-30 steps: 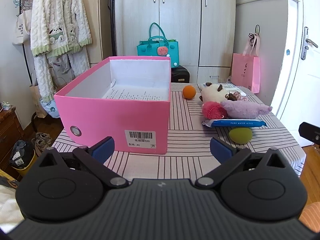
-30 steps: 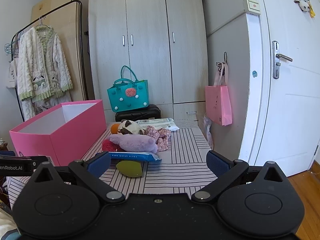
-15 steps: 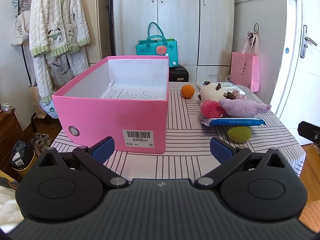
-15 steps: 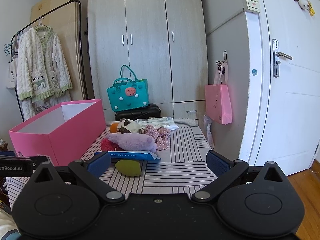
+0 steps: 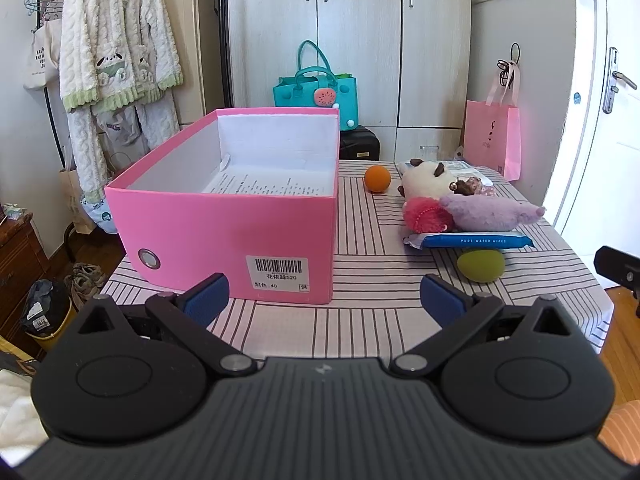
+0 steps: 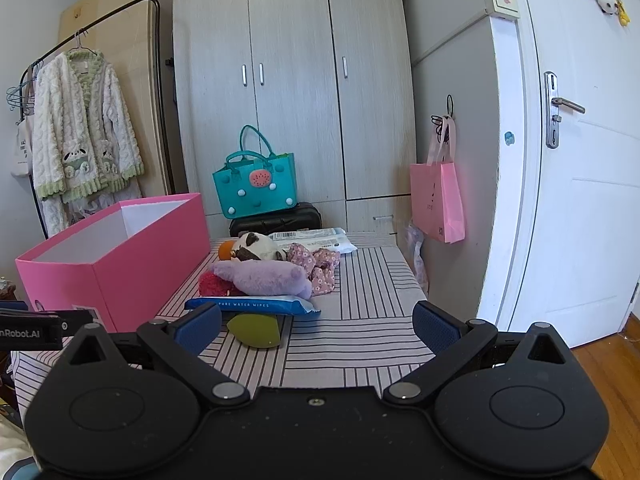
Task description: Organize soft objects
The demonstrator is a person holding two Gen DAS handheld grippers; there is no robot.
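A pink open box (image 5: 224, 224) (image 6: 132, 256) stands on the left of the striped table, with only a printed sheet inside. To its right lies a heap of soft things: a purple plush (image 5: 488, 214) (image 6: 264, 278), a red fluffy ball (image 5: 422, 216), a white and brown plush (image 5: 426, 180) (image 6: 256, 246), a floral cloth (image 6: 316, 266), an orange ball (image 5: 377, 179) and a green sponge (image 5: 480, 266) (image 6: 254, 330). My left gripper (image 5: 324, 300) hovers open before the box. Held open as well, my right gripper (image 6: 316, 324) hangs near the green sponge, holding nothing.
A blue wipes pack (image 5: 476, 240) (image 6: 252, 305) lies under the purple plush, and a white pack (image 6: 316, 238) sits at the table's far edge. Behind stand a wardrobe (image 6: 292, 92), a teal bag (image 5: 314, 92), a pink bag (image 6: 438, 200) and a clothes rack (image 5: 116, 60).
Both grippers have crept slightly forward and up, so the table contents sit a little lower in view. Nothing was grasped or moved.
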